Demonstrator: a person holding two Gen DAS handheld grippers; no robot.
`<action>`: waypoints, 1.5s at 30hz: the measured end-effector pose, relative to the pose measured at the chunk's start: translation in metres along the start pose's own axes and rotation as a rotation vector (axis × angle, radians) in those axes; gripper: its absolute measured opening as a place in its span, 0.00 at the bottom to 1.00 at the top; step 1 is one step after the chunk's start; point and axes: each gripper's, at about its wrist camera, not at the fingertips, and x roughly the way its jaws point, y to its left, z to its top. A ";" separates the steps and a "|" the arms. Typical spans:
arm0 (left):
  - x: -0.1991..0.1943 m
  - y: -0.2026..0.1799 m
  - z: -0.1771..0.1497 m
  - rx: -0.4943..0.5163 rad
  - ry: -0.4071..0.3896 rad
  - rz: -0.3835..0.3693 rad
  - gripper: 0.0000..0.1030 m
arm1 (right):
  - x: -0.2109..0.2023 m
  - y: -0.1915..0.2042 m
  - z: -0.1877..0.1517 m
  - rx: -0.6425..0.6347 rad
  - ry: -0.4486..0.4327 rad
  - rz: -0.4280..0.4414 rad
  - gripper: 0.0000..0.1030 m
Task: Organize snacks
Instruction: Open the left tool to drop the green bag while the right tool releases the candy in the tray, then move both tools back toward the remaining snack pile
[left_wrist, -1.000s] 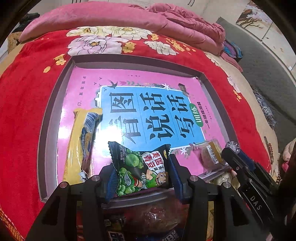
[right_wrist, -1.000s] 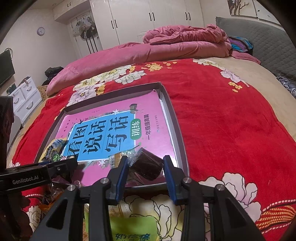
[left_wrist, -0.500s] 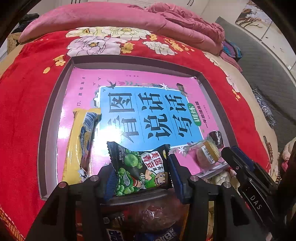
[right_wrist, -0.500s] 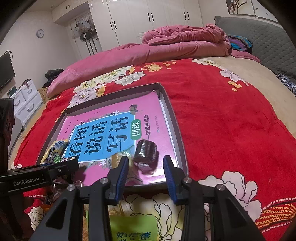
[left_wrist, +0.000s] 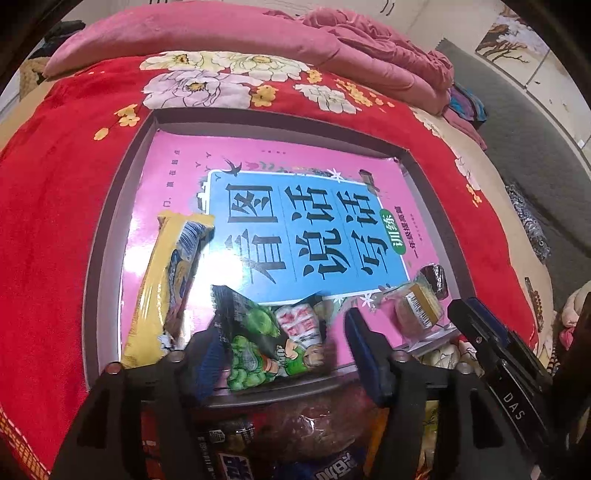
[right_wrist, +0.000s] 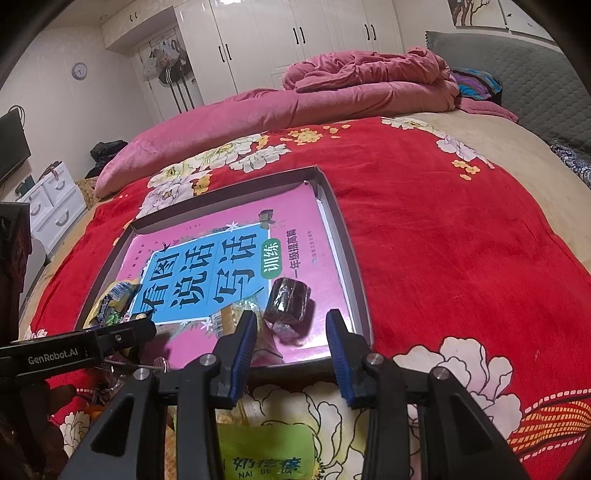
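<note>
The left gripper (left_wrist: 286, 350) has just been opening its jaws; the green pea packet (left_wrist: 271, 341) lies loose between them, over the tray's (left_wrist: 110, 236) near edge. The right gripper (right_wrist: 291, 343) stands parted, empty, the dark wrapped candy (right_wrist: 288, 297) resting on the pink book (right_wrist: 236, 258) just beyond. A yellow snack bar (left_wrist: 170, 277) lies at left.

Green pea packet (left_wrist: 273, 343) tilted in tray (left_wrist: 107, 236)
</note>
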 end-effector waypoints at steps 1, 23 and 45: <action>-0.002 0.000 0.000 0.000 -0.009 -0.008 0.70 | 0.000 0.000 0.000 0.002 0.000 0.002 0.38; -0.049 0.028 0.011 -0.062 -0.114 0.005 0.71 | -0.007 0.000 -0.001 0.017 -0.010 0.011 0.39; -0.076 0.044 0.001 -0.100 -0.144 0.011 0.72 | -0.030 -0.004 -0.001 0.030 -0.081 0.035 0.52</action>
